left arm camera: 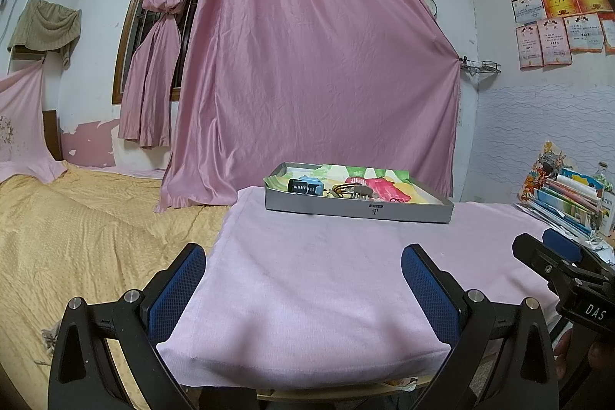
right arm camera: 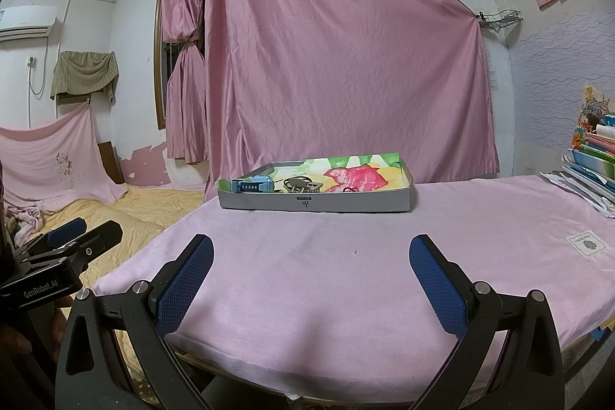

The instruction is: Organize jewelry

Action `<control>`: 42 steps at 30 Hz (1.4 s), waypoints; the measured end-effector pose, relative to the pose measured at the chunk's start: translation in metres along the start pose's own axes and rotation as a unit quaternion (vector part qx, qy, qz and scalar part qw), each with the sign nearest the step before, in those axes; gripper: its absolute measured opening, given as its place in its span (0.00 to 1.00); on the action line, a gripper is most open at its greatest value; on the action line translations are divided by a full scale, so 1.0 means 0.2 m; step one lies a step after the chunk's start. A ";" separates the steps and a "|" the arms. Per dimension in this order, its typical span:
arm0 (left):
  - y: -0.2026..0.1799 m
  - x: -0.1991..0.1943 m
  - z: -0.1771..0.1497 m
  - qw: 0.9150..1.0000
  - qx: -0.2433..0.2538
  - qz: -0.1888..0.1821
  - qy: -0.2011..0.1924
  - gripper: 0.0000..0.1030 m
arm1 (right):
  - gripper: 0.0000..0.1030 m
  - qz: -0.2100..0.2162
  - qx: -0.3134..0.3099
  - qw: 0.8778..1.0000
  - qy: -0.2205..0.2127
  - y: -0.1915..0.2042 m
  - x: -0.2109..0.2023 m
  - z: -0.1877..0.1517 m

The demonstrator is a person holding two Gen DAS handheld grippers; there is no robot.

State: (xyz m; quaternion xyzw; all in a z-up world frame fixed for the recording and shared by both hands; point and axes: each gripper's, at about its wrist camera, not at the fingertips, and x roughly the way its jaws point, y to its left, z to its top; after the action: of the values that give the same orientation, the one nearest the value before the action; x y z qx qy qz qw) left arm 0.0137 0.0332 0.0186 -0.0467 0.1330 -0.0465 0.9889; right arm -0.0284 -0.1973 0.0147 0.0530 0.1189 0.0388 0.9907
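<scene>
Both hand-held grippers, left (left arm camera: 303,279) and right (right arm camera: 311,271), hover level, spread wide, before the tray (left arm camera: 357,210).

Left black two-finger gripper with blue textured pads (left arm camera: 303,271): jaws spread wide, empty, level over near edge of pink-clothed table (left arm camera: 307,256). Right black two-finger gripper with blue pads (right arm camera: 311,264): likewise wide apart, empty, just beside the left.

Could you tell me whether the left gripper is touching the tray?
Apart. In the left wrist view, the open left gripper sits at the table's near edge, with bare pink cloth between it and the tray.
</scene>
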 end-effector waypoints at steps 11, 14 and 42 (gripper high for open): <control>0.00 0.00 0.00 1.000 0.000 0.000 0.000 0.99 | 0.97 0.000 0.000 1.000 0.000 0.00 0.00 0.00; 0.00 0.00 0.00 1.000 0.000 0.000 0.000 0.99 | 0.97 0.000 0.000 1.000 0.000 0.00 0.00 0.00; 0.00 0.00 0.00 1.000 -0.001 -0.001 0.000 0.99 | 0.97 -0.001 0.001 1.000 0.002 0.00 -0.01 -0.01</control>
State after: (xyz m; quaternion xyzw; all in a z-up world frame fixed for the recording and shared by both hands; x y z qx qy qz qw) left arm 0.0142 0.0332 0.0177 -0.0475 0.1330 -0.0476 0.9888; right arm -0.0299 -0.1983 0.0135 0.0539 0.1205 0.0377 0.9905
